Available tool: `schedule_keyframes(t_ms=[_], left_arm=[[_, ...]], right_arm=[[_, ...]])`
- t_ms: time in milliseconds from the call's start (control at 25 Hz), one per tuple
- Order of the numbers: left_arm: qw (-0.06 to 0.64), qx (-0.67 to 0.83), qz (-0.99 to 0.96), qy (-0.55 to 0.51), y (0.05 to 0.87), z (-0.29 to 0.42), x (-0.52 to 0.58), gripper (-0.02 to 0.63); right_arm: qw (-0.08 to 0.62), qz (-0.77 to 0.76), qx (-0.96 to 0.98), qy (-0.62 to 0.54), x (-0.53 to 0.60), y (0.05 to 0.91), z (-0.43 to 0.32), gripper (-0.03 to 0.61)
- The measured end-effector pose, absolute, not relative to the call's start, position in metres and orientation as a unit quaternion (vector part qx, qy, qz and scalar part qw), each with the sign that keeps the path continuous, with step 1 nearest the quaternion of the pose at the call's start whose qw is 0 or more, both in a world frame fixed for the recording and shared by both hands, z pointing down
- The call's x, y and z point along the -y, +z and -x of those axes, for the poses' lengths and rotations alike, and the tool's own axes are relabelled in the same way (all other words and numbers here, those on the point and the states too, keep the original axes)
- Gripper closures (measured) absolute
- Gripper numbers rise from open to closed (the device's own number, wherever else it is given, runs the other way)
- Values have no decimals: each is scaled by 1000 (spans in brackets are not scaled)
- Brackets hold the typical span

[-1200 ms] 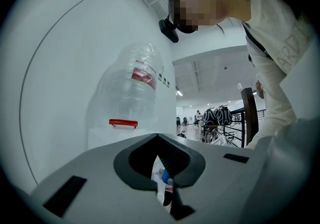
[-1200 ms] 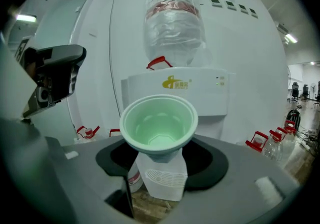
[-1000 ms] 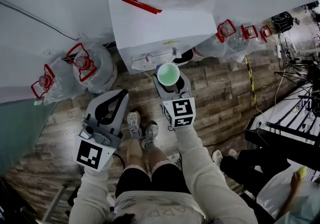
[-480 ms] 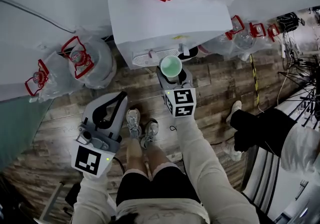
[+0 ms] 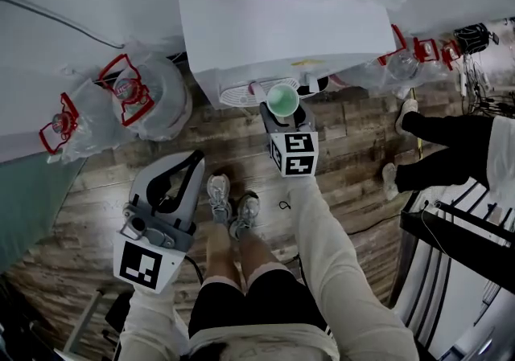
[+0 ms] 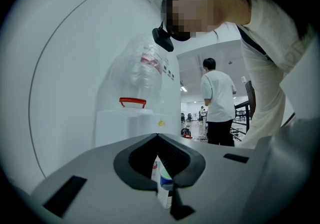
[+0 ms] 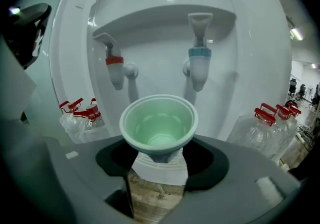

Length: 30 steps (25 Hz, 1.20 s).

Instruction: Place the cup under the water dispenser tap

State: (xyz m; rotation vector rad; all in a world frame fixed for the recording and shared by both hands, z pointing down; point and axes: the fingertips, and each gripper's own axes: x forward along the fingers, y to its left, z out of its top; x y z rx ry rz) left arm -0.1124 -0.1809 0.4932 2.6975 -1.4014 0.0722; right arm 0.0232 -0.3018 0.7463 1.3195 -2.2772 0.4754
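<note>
A pale green cup (image 5: 283, 99) (image 7: 159, 127) stands upright in my right gripper (image 5: 284, 110) (image 7: 160, 155), whose jaws are shut on its lower part. It hangs close in front of the white water dispenser (image 5: 273, 30), lower than the taps, between the red tap (image 7: 115, 71) and the blue tap (image 7: 199, 63). Just left of it lies the dispenser's drip tray (image 5: 240, 96). My left gripper (image 5: 193, 160) (image 6: 157, 137) hangs back at the lower left, its tips together with nothing in them. It points level toward the dispenser (image 6: 135, 123).
Plastic-wrapped water bottles with red handles lie left (image 5: 141, 98) and right (image 5: 406, 58) of the dispenser on the wooden floor. A bystander's legs (image 5: 451, 150) stretch in at the right, above a metal rack (image 5: 467, 231). The wearer's shoes (image 5: 229, 200) are below the cup.
My right gripper has carried the cup down and closer to the dispenser's taps. The left gripper has sunk a little. The bystander at the right has shifted.
</note>
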Motion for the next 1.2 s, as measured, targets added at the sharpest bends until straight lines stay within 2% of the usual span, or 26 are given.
schedule_keyframes(t_ms=[520,1200], left_arm=[[61,467,-881,34,514,133,180,609],[60,461,-884,43,525,143,188,609]], right_arm=[[256,-497,800,217,318,801,-28,296],[260,-525,778,226,336,826,-34,296]])
